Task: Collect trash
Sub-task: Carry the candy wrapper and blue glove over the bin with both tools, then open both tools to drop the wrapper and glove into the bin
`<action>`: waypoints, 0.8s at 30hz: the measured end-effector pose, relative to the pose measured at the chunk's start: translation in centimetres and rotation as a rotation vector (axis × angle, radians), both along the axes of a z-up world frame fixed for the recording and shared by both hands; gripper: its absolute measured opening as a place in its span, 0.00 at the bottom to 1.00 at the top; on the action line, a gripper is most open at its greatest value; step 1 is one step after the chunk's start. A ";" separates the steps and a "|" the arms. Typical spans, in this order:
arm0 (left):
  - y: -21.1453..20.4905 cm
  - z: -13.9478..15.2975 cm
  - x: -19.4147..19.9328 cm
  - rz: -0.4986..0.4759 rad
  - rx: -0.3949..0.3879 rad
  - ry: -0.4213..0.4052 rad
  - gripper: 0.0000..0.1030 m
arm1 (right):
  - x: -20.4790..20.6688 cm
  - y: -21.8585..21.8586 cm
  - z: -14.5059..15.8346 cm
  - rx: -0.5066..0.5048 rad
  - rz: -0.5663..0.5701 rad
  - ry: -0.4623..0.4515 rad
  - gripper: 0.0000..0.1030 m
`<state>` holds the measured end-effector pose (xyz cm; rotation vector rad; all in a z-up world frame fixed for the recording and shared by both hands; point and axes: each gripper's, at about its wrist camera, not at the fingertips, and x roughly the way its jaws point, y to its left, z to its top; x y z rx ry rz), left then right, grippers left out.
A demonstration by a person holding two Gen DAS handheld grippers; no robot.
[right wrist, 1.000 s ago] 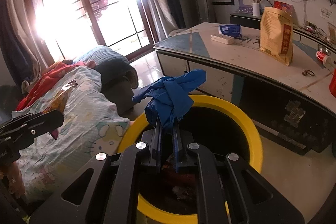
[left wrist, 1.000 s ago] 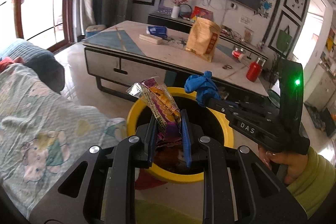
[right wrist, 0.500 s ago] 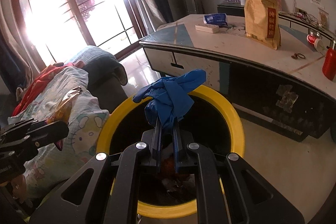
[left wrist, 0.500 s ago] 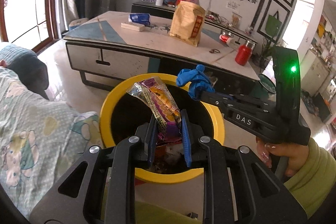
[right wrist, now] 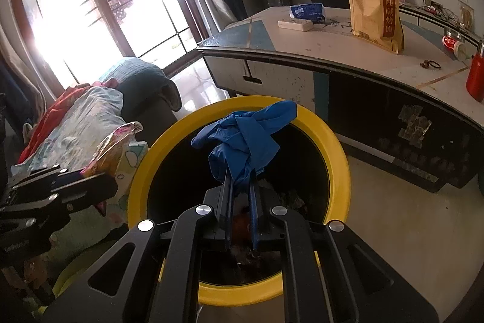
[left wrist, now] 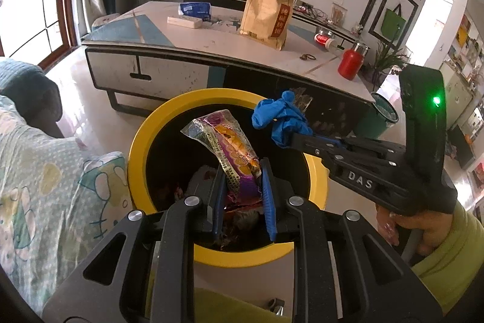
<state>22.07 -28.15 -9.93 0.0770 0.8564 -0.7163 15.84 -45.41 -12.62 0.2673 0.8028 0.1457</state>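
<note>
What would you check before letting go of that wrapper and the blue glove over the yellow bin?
1. Left gripper shut on the snack wrapper: ok.
2. Right gripper shut on the blue glove: ok.
3. Wrapper above the yellow bin opening: ok.
4. Glove above the opening, seen from the right wrist: ok.
5. Room left in the bin: ok, trash lies low inside.
6. Grippers apart from each other: ok.
</note>
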 end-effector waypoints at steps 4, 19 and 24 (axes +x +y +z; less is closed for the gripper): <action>-0.5 0.1 0.7 0.001 0.001 0.002 0.15 | -0.2 0.1 -0.1 -0.007 0.008 0.001 0.09; 0.1 1.2 1.4 0.060 -0.027 -0.006 0.54 | -2.1 0.7 0.4 -0.059 0.036 -0.016 0.42; 1.0 1.8 1.2 0.096 -0.034 -0.013 0.86 | -3.0 0.9 0.9 -0.083 0.030 -0.034 0.61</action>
